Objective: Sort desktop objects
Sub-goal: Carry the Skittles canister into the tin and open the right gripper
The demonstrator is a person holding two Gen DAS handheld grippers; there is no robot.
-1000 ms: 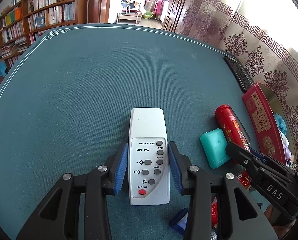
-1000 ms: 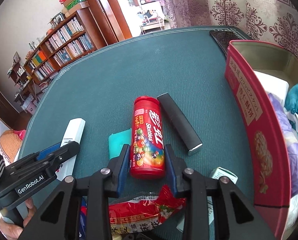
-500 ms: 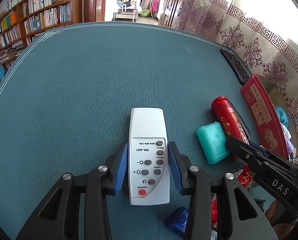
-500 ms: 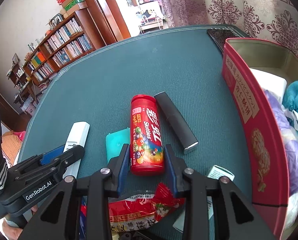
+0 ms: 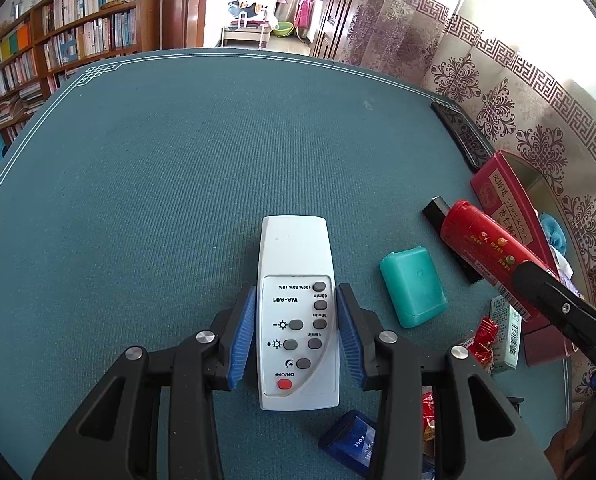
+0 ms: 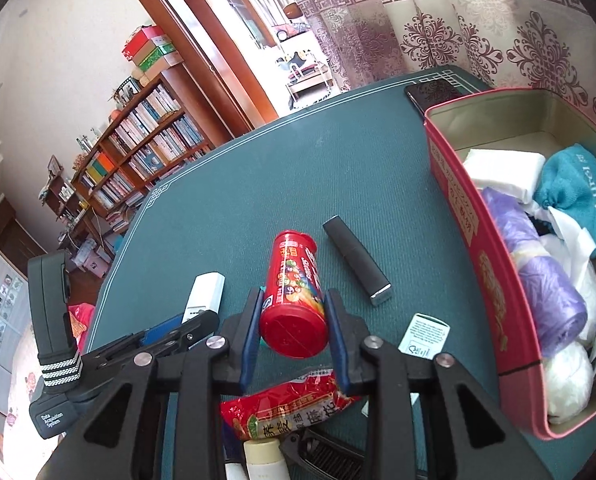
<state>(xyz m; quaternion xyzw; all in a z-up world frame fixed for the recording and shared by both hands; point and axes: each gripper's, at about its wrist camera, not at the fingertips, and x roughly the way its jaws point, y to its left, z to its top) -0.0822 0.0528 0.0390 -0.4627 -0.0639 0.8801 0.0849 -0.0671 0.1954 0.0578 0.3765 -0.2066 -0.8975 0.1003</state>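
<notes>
**Red candy tube lifted at a tilt beside the tin**

The red candy tube (image 6: 294,300) sits between the right gripper (image 6: 292,330) pads, which are closing on its base end; its cap end points away toward the bookshelves (image 6: 138,152). A black bar (image 6: 356,258) lies just right of it, a snack packet (image 6: 286,408) below, the red tin (image 6: 470,220) of cloths farther right. The left gripper (image 5: 296,334) fingers straddle the white remote (image 5: 296,312) lying lengthwise on the green table (image 5: 158,168), a teal case (image 5: 412,286) nearby.
</notes>
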